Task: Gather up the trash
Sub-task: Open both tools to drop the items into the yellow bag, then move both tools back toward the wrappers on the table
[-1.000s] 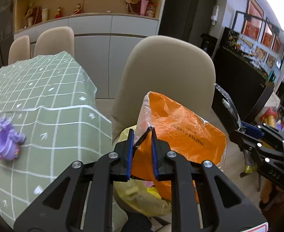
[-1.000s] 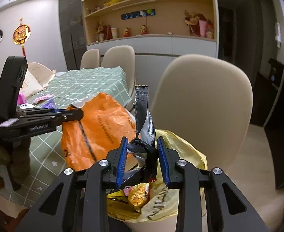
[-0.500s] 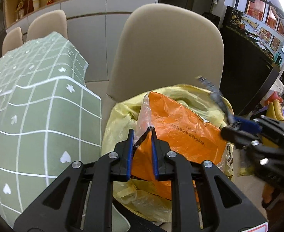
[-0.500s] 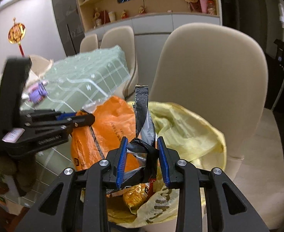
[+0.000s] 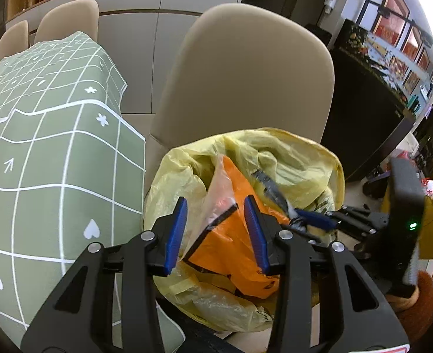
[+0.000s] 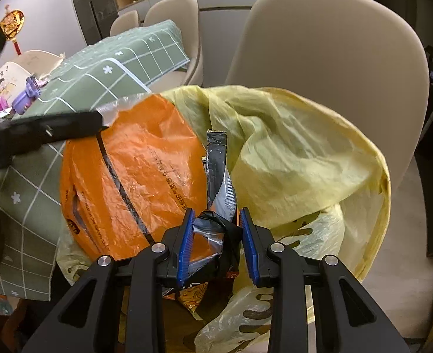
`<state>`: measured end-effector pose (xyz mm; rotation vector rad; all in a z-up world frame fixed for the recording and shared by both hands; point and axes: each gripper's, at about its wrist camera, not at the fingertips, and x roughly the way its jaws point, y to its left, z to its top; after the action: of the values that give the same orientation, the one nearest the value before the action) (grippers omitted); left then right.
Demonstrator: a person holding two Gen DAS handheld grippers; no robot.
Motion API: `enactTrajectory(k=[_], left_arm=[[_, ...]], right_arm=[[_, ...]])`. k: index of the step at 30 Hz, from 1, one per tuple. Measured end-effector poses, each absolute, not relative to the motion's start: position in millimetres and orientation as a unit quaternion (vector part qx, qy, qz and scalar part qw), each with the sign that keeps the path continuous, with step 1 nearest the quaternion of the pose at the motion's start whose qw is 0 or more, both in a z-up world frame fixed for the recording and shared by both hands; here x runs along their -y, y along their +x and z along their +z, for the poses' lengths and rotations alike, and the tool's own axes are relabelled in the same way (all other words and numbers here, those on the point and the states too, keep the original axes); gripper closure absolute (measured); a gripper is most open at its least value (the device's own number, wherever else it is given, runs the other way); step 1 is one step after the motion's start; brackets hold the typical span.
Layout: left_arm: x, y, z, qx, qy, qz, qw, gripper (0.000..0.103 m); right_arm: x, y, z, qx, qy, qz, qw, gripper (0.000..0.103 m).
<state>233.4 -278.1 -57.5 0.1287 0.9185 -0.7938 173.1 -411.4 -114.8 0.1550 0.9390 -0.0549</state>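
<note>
A yellow trash bag (image 5: 304, 158) gapes wide below both grippers. My left gripper (image 5: 215, 203) hangs over its near rim, jaws opening. The top edge of an orange plastic bag (image 5: 240, 250) stands between the blue pads, which no longer press on it. The orange plastic bag (image 6: 134, 176) sags into the yellow trash bag (image 6: 304, 153). My right gripper (image 6: 217, 214) is shut on a crumpled black and silver wrapper (image 6: 216, 158) that sticks up over the bag's mouth. The right gripper (image 5: 313, 220) also shows at right in the left wrist view.
A beige chair (image 5: 245, 73) stands right behind the trash bag. A table under a green checked cloth (image 5: 54, 161) lies to the left, with a purple toy (image 6: 25, 97) on it. A dark cabinet (image 5: 363, 103) stands at right. More wrappers lie inside the bag.
The left jaws have parted off the orange bag's edge. Both grippers have sunk toward the yellow bag, the right one carrying the wrapper down over its mouth.
</note>
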Motion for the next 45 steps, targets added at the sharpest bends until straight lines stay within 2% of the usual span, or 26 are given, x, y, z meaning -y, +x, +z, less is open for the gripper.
enactTrajectory(k=[2,5,8,14,16,18,21,23,24,25,37,40,45], left_arm=[[276.4,231.0,-56.2,-0.433,0.06,-0.377,0.817,0.065],[280.0,225.4,-58.0,-0.436,0.082,-0.377,0.813,0.084],[289.7,220.1,-65.5,-0.444,0.108,-0.384,0.802,0.092],[306.1,218.7,-87.1,-0.467,0.142,-0.378,0.787,0.092],[301.2,226.4,-90.0,-0.482,0.123,-0.371,0.784,0.09],[294.6,233.4,-87.9,-0.493,0.097,-0.371,0.781,0.071],[282.8,236.7,-74.8,-0.489,0.065,-0.379,0.783,0.06],[275.1,235.2,-63.6,-0.48,0.048,-0.387,0.786,0.053],[271.8,234.2,-58.8,-0.475,0.04,-0.39,0.788,0.052],[267.5,233.1,-53.2,-0.471,0.034,-0.392,0.789,0.052],[136.3,210.3,21.0,-0.357,0.039,-0.322,0.876,0.049],[88.9,213.6,29.8,-0.33,0.044,-0.279,0.9,0.049],[-8.9,236.3,38.9,-0.314,-0.006,-0.2,0.928,0.048]], right_arm=[[408.8,174.2,-116.2,-0.454,0.066,-0.03,0.888,0.073],[406.8,172.3,-114.4,-0.451,0.062,-0.031,0.89,0.073],[406.0,173.3,-109.7,-0.444,0.06,-0.034,0.894,0.073],[414.1,170.1,-103.8,-0.436,0.067,-0.036,0.897,0.073],[415.3,169.1,-103.2,-0.435,0.072,-0.033,0.897,0.073],[414.7,165.8,-103.5,-0.435,0.075,-0.03,0.897,0.073],[413.7,164.4,-103.8,-0.438,0.085,-0.019,0.895,0.071],[409.9,163.7,-101.5,-0.438,0.08,-0.024,0.895,0.064],[406.9,163.3,-99.0,-0.435,0.071,-0.027,0.897,0.05],[403.9,161.7,-95.8,-0.431,0.062,-0.032,0.9,0.048],[356.0,144.1,-20.2,-0.366,0.058,0.005,0.929,0.047],[326.8,151.5,-0.2,-0.35,0.058,0.038,0.934,0.047],[259.8,174.6,14.9,-0.346,0.033,0.096,0.933,0.047]])
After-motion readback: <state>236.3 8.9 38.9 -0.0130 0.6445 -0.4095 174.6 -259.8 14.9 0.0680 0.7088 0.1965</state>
